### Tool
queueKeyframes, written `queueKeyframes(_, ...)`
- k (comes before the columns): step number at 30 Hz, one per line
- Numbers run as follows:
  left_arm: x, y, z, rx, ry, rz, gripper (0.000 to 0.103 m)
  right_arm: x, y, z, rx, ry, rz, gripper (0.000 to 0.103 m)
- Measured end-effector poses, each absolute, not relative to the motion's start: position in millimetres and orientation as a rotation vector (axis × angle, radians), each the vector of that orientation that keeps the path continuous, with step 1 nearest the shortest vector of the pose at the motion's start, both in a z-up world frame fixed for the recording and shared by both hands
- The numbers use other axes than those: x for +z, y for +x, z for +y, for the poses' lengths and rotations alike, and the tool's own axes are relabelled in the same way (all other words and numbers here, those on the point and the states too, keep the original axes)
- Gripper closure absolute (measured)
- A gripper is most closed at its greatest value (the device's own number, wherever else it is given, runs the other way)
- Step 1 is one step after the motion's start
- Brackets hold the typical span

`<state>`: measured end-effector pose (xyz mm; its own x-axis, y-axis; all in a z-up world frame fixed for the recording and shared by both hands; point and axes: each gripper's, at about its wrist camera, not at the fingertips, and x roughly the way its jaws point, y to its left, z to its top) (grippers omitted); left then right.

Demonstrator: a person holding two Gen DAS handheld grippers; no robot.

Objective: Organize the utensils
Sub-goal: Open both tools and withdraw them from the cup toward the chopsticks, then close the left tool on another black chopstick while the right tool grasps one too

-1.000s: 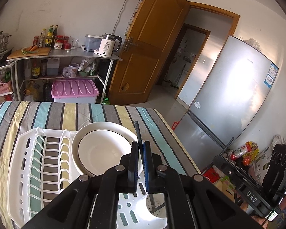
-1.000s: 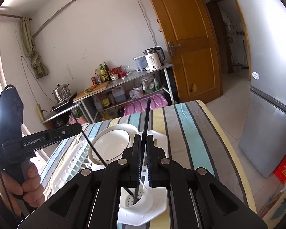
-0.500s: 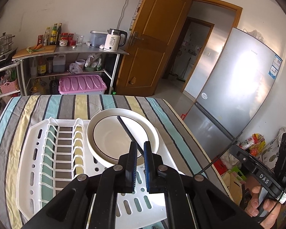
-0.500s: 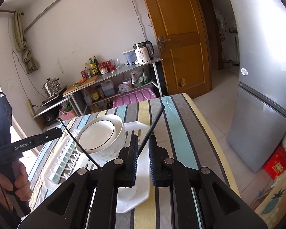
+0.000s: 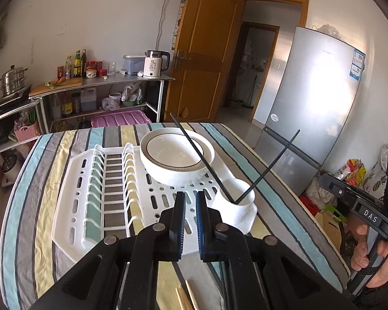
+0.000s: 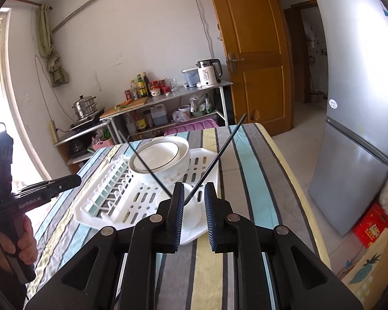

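- Kitchen backdrop: silver fridge at your right, brown door beside it, metal shelf along the far wall with a white kettle, bottles and a steamer pot.
- Striped worktop fills the foreground in both wrist views.
- White dish rack lies flat on the worktop; its ribbed plate slots are on your left side.
- White bowl with a dark rim line sits on the far right part of the rack.
- White utensil cup stands at the rack's near right corner, just in front of the bowl.
- Left tongs: slightly parted with only a narrow slit between the pads, nothing in them; they hover over the near edge of the rack, just left of the cup.
- Right tongs: released, with a clear gap, nothing gripped; the cup shows between the pads beyond them.
- Two black chopsticks, both standing in the cup and crossing in a V: left chopstick leans across the bowl, right chopstick leans toward the fridge side. Neither touches either tongs.
- Pale wooden sticks show at the bottom edge of the left view, partly hidden by the tool body; you cannot tell what they are.
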<state>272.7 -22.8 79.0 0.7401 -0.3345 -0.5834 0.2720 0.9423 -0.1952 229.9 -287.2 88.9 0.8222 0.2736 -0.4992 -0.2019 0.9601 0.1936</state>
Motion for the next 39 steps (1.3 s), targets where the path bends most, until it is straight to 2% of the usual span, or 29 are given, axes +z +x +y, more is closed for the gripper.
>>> queueKeyframes(9,56.0,177.5,-2.8,-0.277,-0.074,0.646,0.096,67.7,160.2,-260.4,0.337,0.102,0.554,0.086)
queueKeyframes(17,37.8,127.7,8.6,-0.253,-0.05,0.657,0.095,47.3,127.4,-251.4,0.346,0.067,0.589,0.086)
queueKeyframes(23,21.7,122.0,15.3,-0.233,-0.028,0.697,0.087,33.7,127.2,-245.4,0.358,0.048,0.625,0.086)
queueKeyframes(39,-10.1,169.9,21.0,-0.211,-0.009,0.81,0.087,-3.4,164.4,-229.5,0.375,0.013,0.733,0.086)
